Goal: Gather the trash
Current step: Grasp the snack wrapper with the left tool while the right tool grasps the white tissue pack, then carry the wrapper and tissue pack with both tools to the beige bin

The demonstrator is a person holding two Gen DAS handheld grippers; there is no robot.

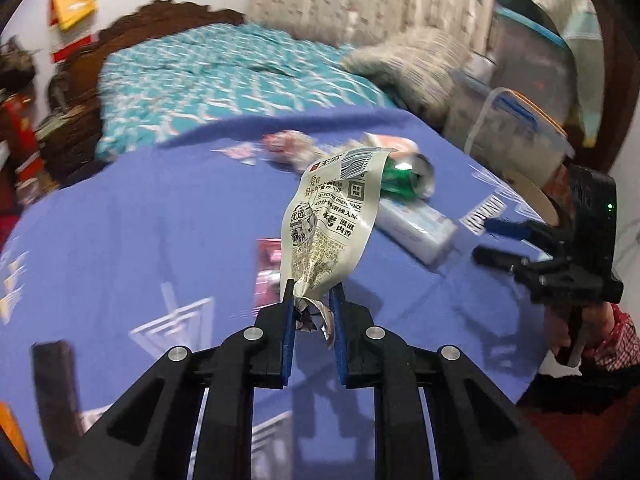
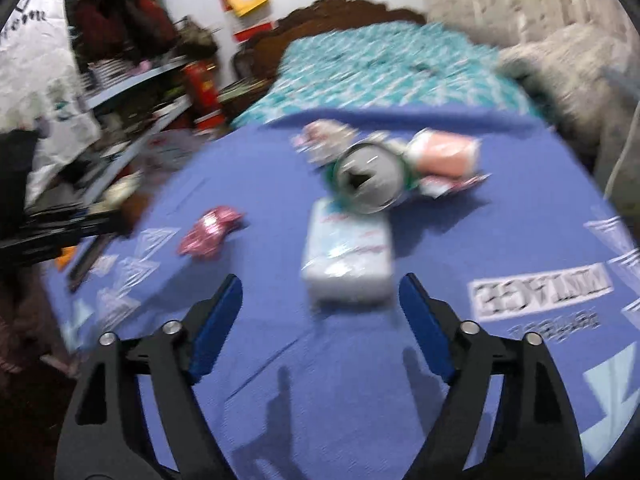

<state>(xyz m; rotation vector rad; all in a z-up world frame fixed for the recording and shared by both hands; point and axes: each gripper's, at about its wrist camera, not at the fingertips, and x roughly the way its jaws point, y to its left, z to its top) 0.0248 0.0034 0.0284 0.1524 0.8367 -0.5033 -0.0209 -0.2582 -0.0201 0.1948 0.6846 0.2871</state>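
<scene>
**Two grippers over the blue table: one loaded, one spread**

Two grippers are in view above a table covered in blue cloth [image 2: 340, 360]. Left gripper [image 1: 313, 300]: fingers drawn narrow, pinching the crumpled lower end of a cream printed wrapper [image 1: 332, 224]; the wrapper stands up from the pads, lifted off the cloth, its barcode end uppermost. Right gripper [image 2: 320, 300]: fingers spread wide, nothing between them; it hovers above the cloth, with its shadow falling on the fabric below; in the left wrist view it appears at the right edge of the table.

Just beyond the right gripper's fingertips lies a white tissue pack [image 2: 348, 264], flat on the cloth. Left of the pack, apart from it, lies a crumpled pink wrapper [image 2: 212, 232]. Touching the far end of the pack is a green can [image 2: 372, 180] on its side, open top facing the right wrist camera. Behind the can sit a peach-coloured packet [image 2: 448, 152] and a further pink-and-white wrapper [image 2: 324, 140]; motion blur hides their detail.

Beyond the table stands a bed with a teal patterned cover [image 2: 380, 72] and a dark carved headboard [image 1: 160, 20].
</scene>
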